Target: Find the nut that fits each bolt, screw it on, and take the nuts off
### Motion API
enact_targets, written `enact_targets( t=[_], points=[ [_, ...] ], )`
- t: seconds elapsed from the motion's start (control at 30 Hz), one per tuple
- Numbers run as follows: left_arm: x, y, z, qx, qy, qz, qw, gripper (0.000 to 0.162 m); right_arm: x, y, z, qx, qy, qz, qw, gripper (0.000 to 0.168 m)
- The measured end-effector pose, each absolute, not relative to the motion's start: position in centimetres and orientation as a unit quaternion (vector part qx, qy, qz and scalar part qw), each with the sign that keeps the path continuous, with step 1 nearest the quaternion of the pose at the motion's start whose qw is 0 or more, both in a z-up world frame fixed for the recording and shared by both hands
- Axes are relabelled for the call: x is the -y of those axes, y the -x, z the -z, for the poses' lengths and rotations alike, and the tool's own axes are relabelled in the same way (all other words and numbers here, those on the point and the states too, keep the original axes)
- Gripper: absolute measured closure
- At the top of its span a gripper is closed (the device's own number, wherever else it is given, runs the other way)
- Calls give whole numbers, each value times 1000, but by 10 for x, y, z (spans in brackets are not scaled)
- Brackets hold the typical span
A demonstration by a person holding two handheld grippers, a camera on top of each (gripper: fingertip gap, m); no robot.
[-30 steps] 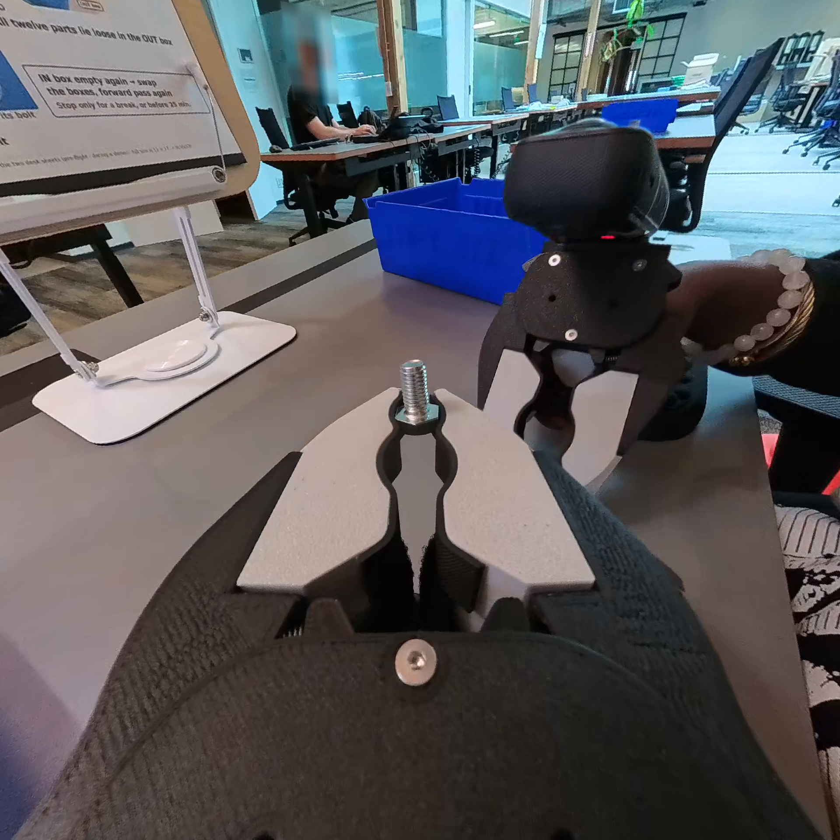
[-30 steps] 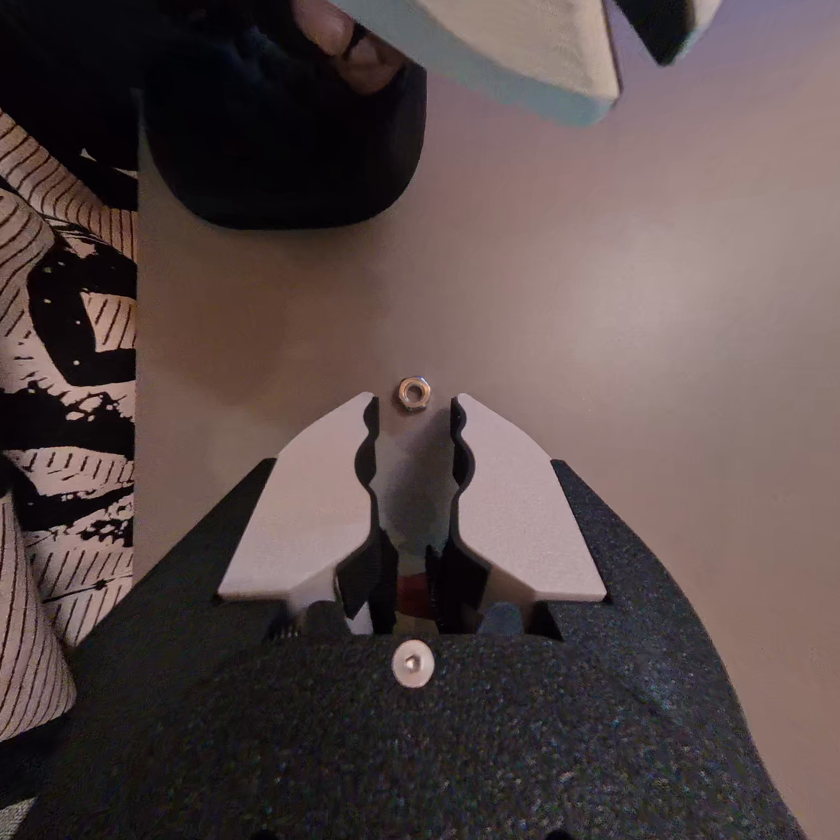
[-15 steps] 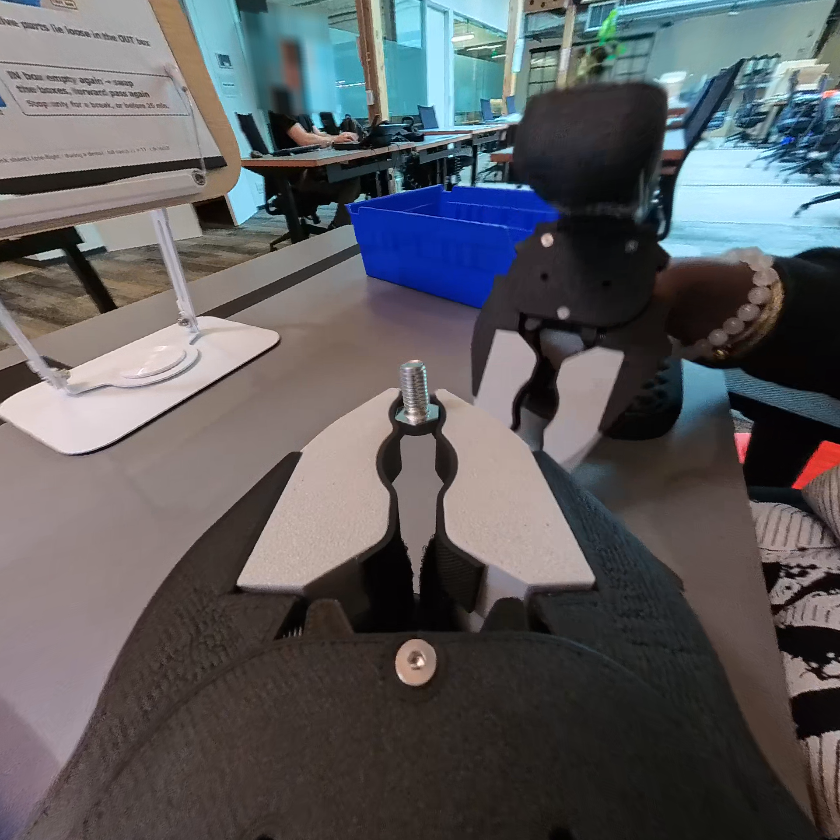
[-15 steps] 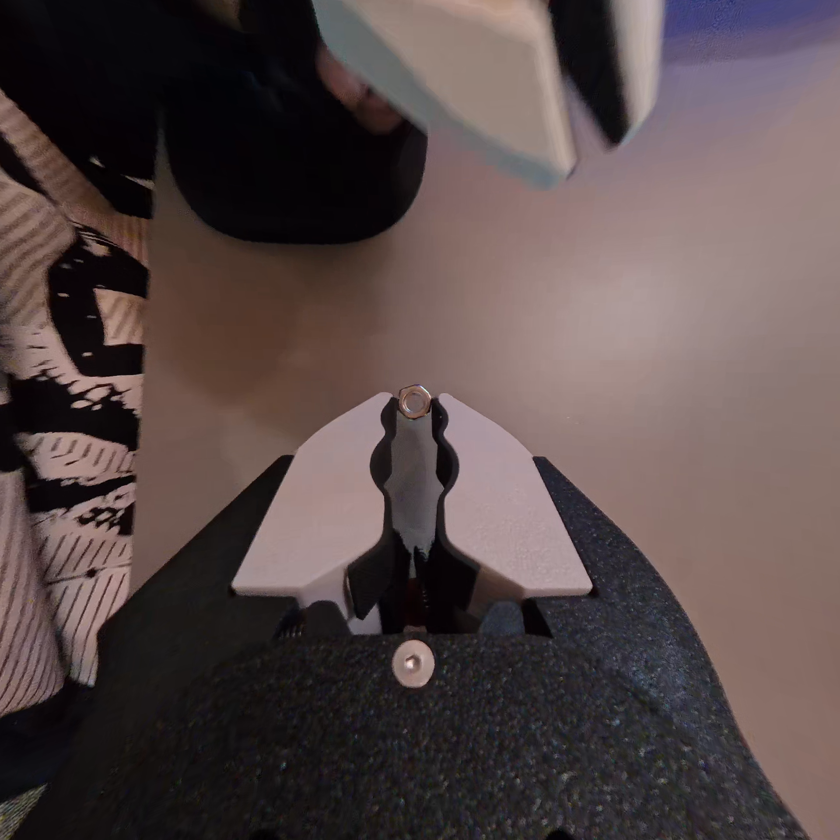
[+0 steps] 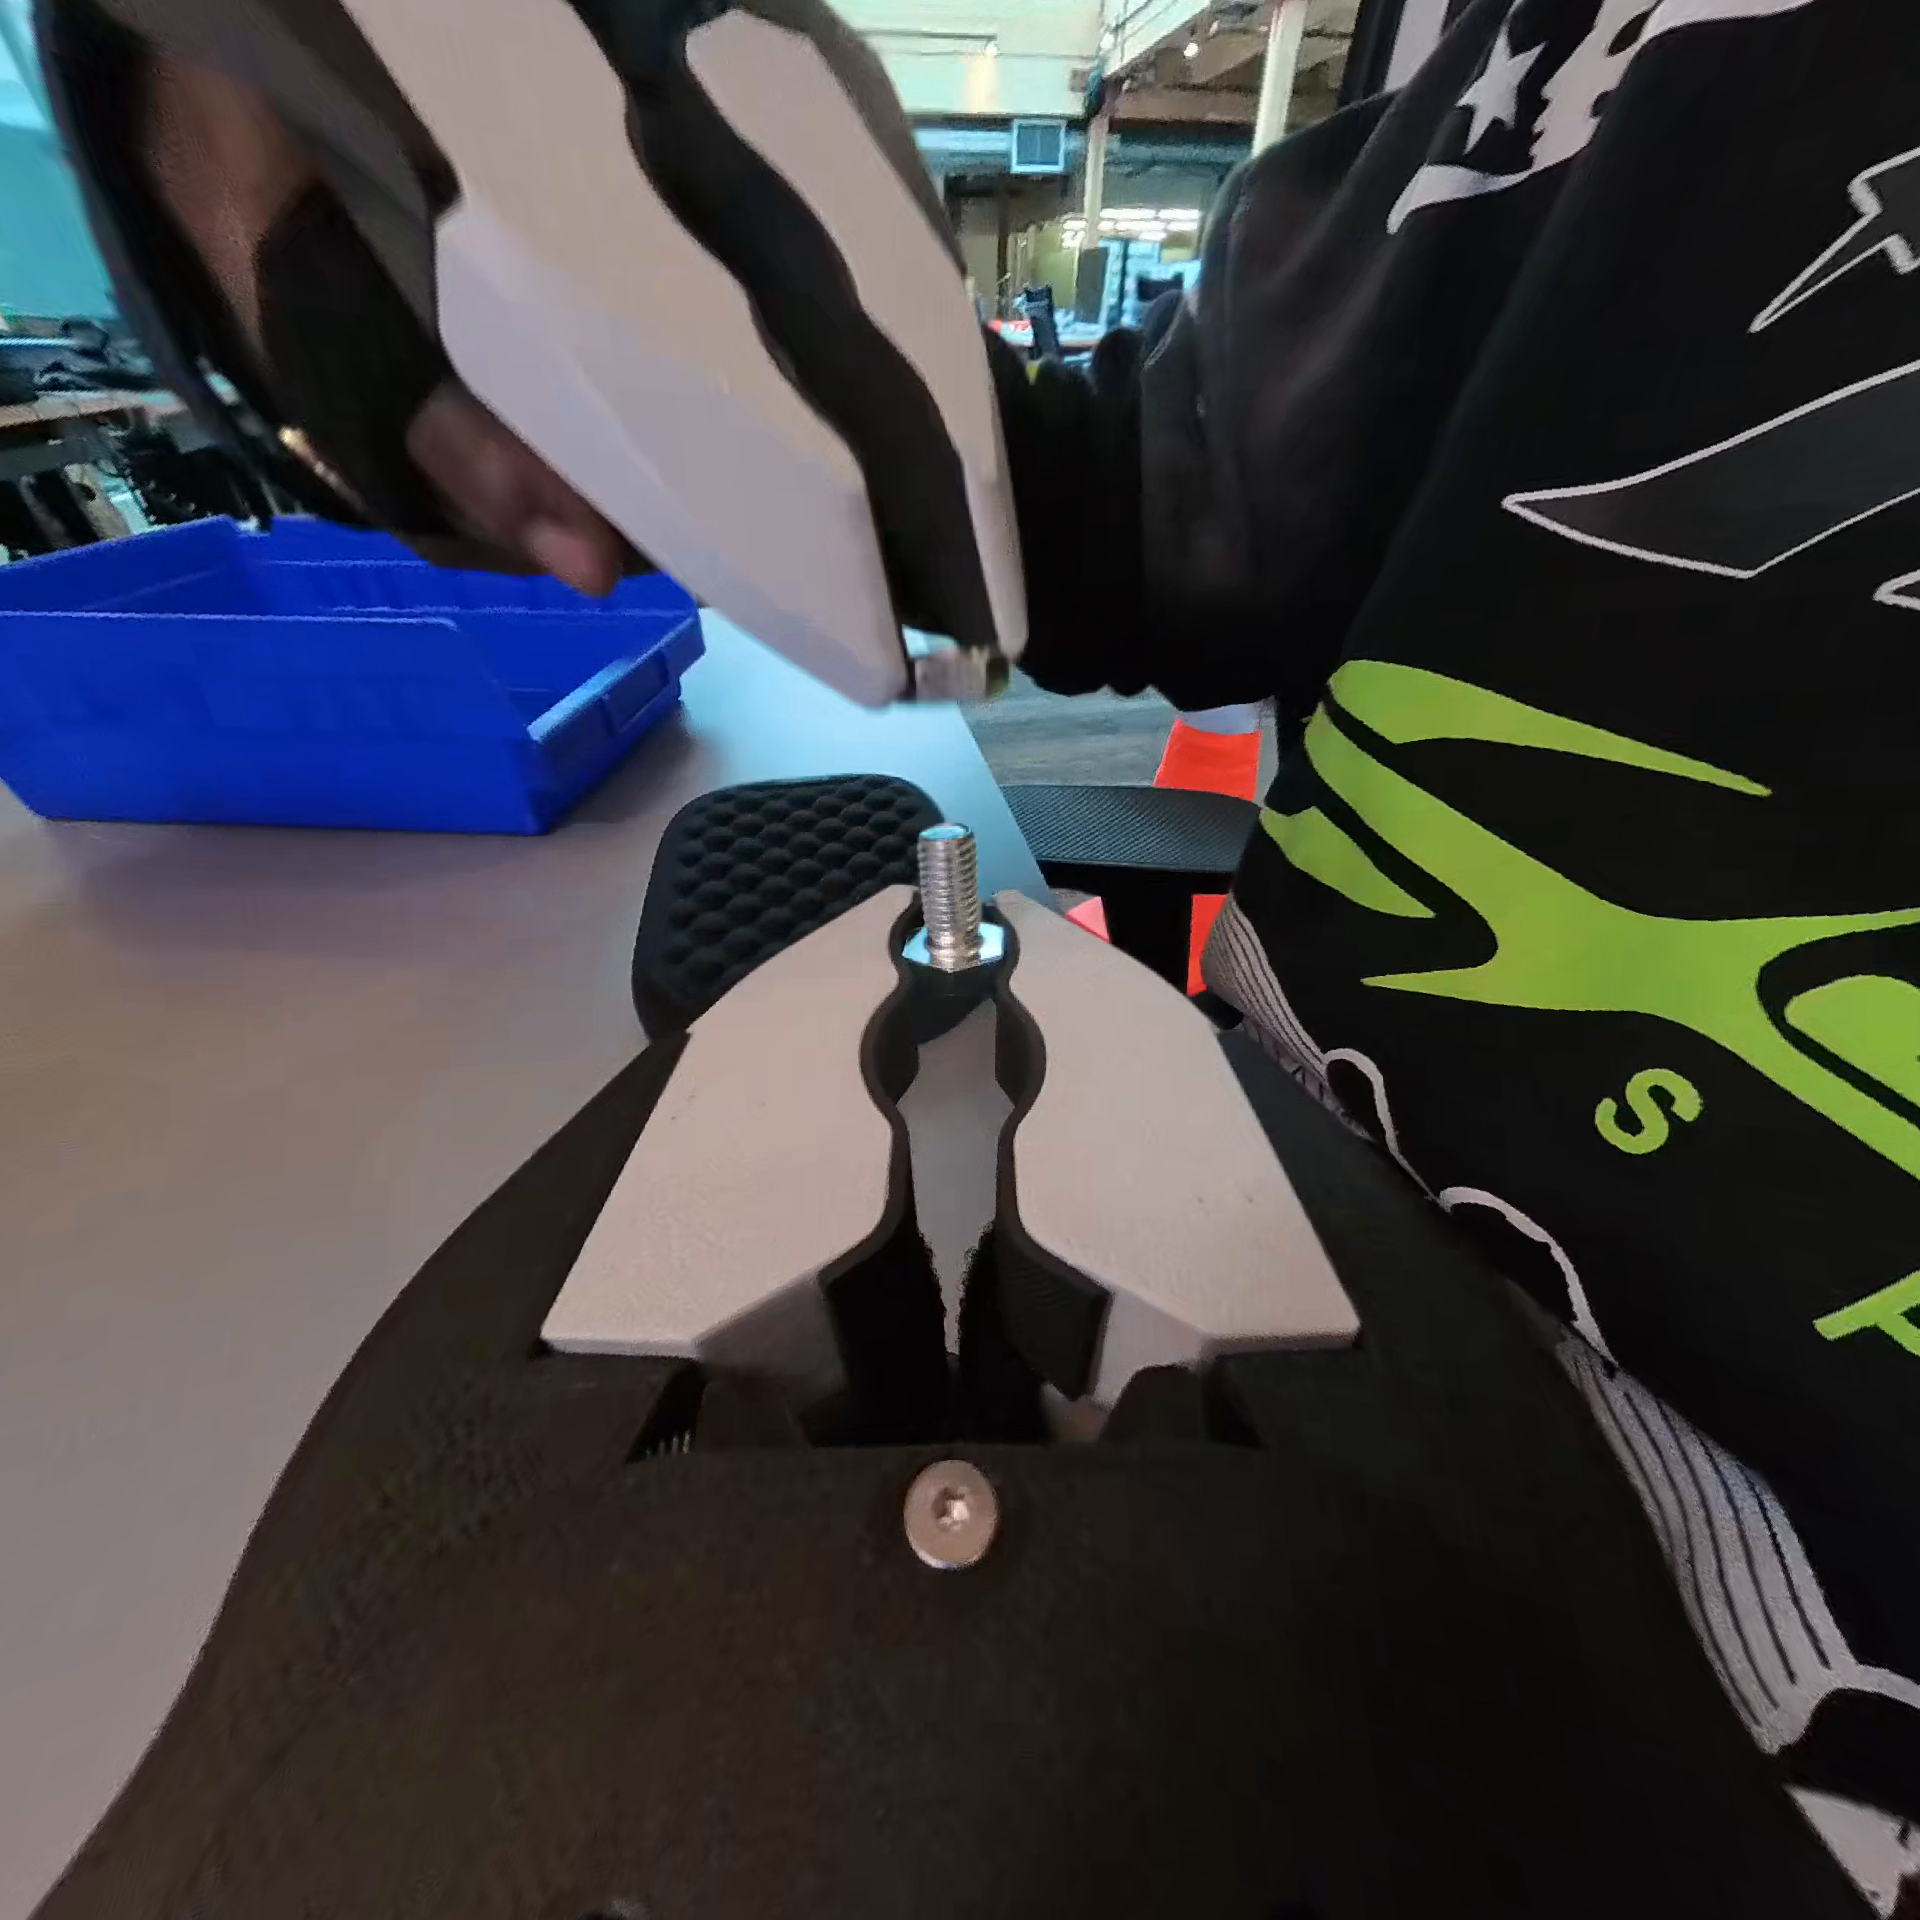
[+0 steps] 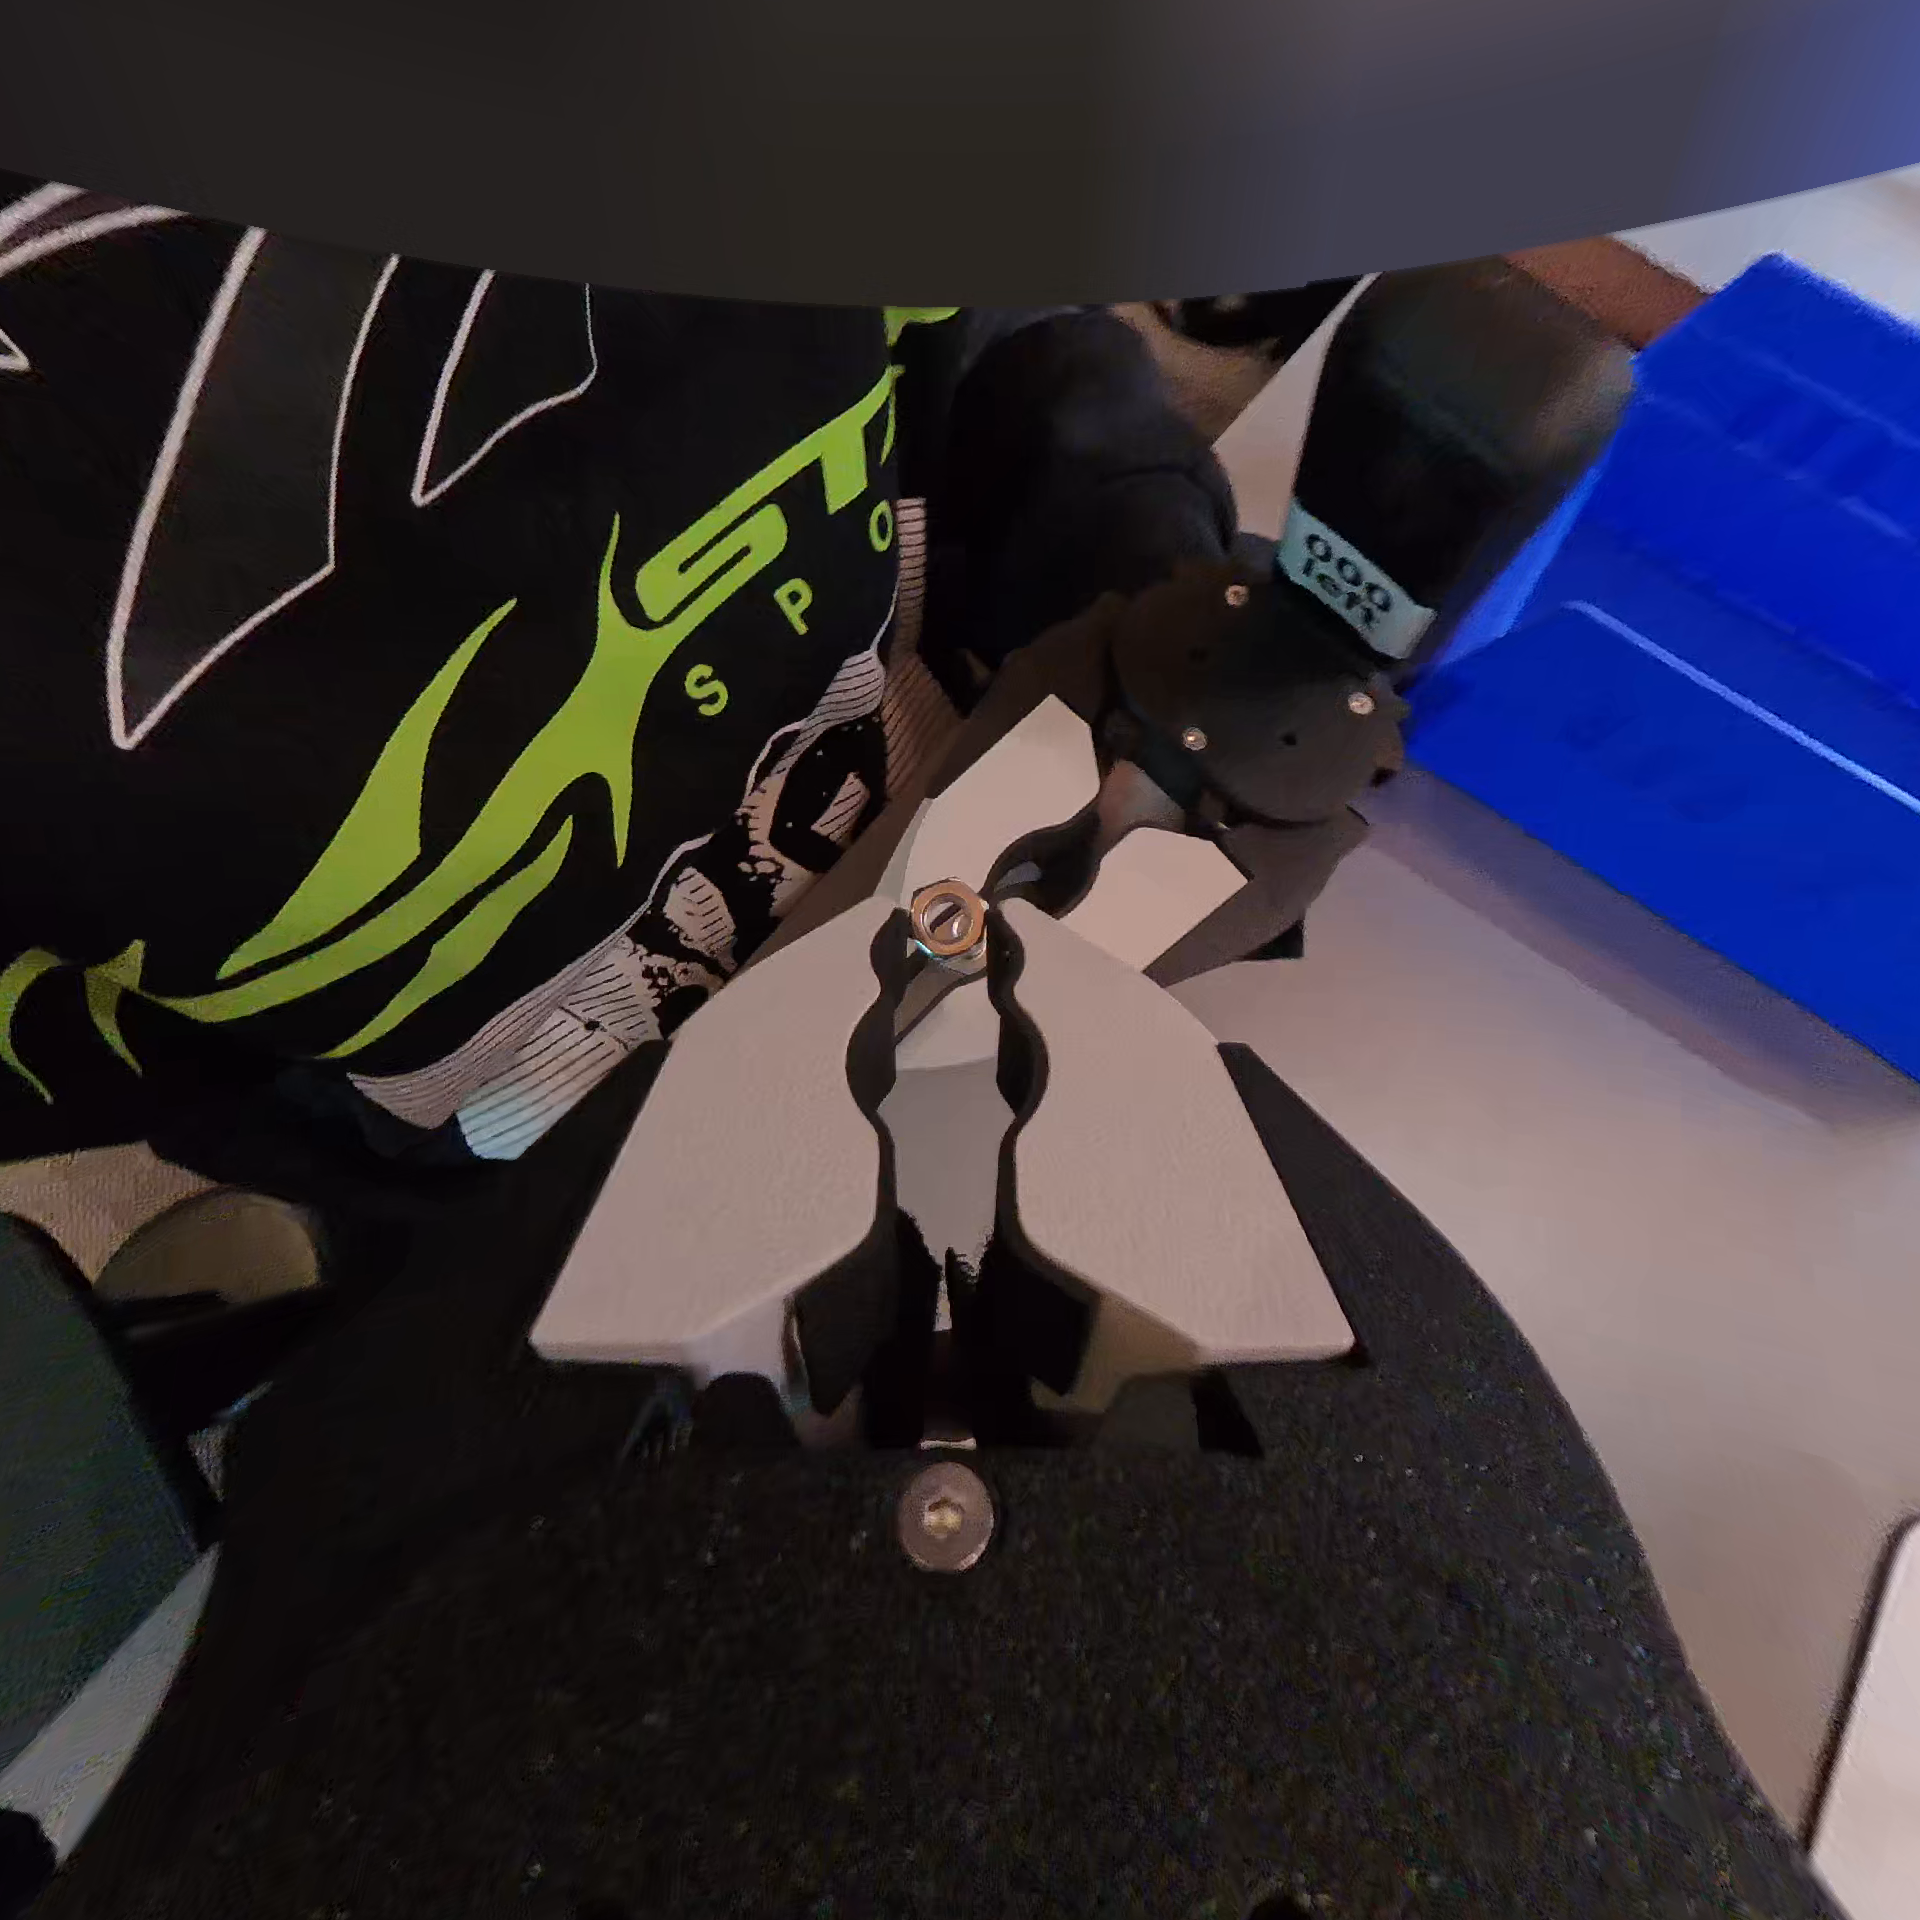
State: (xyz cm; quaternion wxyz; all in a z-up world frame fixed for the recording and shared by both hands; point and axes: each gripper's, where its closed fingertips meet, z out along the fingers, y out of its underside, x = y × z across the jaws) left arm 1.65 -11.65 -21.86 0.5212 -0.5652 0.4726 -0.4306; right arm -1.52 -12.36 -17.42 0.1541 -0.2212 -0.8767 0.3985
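Plainly, the main risk is a crooked start: the small silver hex nut [image 6: 948,921], pinched between the tips of the right gripper [image 6: 951,935], hangs above and a little apart from the short silver threaded bolt [image 5: 948,896], and in the left wrist view that gripper comes in at a steep slant and is blurred. If the nut's bore meets the thread at an angle, it could cross-thread or bind, and, judging by how little of the nut the jaws cover, a sideways knock against the bolt tip could flick it out of the grip onto the grey surface [image 5: 260,1039]. A wrong-size nut would also simply fail to bite; whether this one matches cannot be told.

The left gripper [image 5: 951,940] has its jaws clenched on the bolt's hexagonal head, at the very tips, holding it above the surface near its edge. The bolt's long axis stands nearly upright, threaded end pointing up and free of any nut. In the right wrist view the nut's open bore faces roughly towards the camera, so its axis lies largely along the fingers, not yet clearly in line with the bolt.

A blue plastic bin [image 5: 312,675] sits well behind on the surface, beside a black textured pad [image 5: 769,873].
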Motion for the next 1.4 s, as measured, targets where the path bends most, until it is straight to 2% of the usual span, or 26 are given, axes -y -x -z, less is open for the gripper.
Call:
enact_targets(
  t=[0.6, 0.83, 1.03, 1.4],
  points=[
    [124, -16, 214, -475, 544, 454, 523, 152, 131, 23, 186, 886, 195, -405, 116, 154],
    [110, -11, 218, -455, 576, 415, 537, 152, 120, 27, 190, 886, 244, -379, 113, 154],
    [88, -3, 218, -406, 618, 349, 576, 152, 104, 33, 190, 865, 307, -375, 133, 154],
    [57, 17, 207, -295, 650, 263, 649, 152, 83, 49, 181, 801, 401, -384, 224, 154]
  ],
)
